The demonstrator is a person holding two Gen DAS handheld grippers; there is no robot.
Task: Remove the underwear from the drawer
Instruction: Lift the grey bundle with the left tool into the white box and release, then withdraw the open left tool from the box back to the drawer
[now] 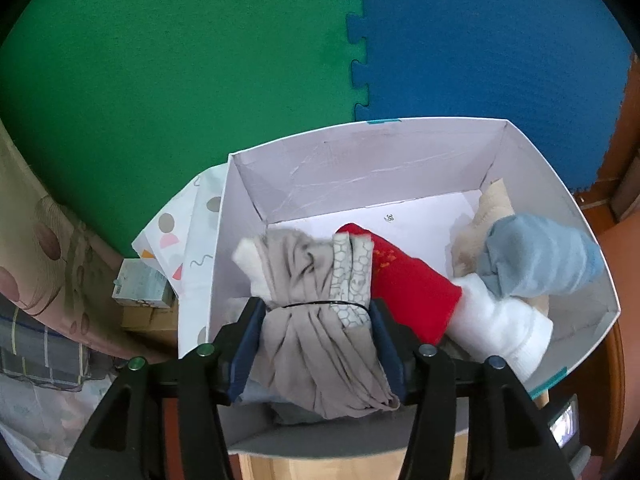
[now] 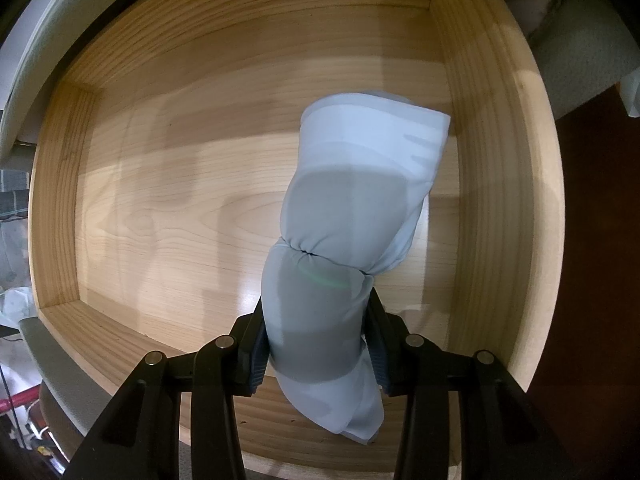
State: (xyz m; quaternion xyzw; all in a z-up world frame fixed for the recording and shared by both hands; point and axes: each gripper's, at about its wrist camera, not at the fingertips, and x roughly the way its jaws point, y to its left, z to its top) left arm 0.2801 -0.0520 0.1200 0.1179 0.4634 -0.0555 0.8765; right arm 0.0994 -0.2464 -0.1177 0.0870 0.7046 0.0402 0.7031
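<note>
A beige underwear bundle (image 1: 312,276), tied with a black band, lies between the blue pads of my left gripper (image 1: 316,308), which touch it on both sides. Its far end reaches over a white cardboard box (image 1: 360,136). Inside the box are a red roll (image 1: 408,284), a white roll (image 1: 504,328), a pale blue roll (image 1: 540,260) and cream fabric (image 1: 492,208). In the right wrist view my right gripper (image 2: 316,300) points down and is shut on a pale blue-grey underwear roll (image 2: 360,184). That roll hangs over the bare bottom of a wooden drawer (image 2: 160,200).
Green (image 1: 180,80) and blue (image 1: 480,40) foam mats cover the floor beyond the box. A white patterned cloth (image 1: 188,232) and a small carton (image 1: 140,284) sit at the box's left. Patterned fabric (image 1: 40,240) hangs at the far left. Drawer walls (image 2: 472,160) surround the roll.
</note>
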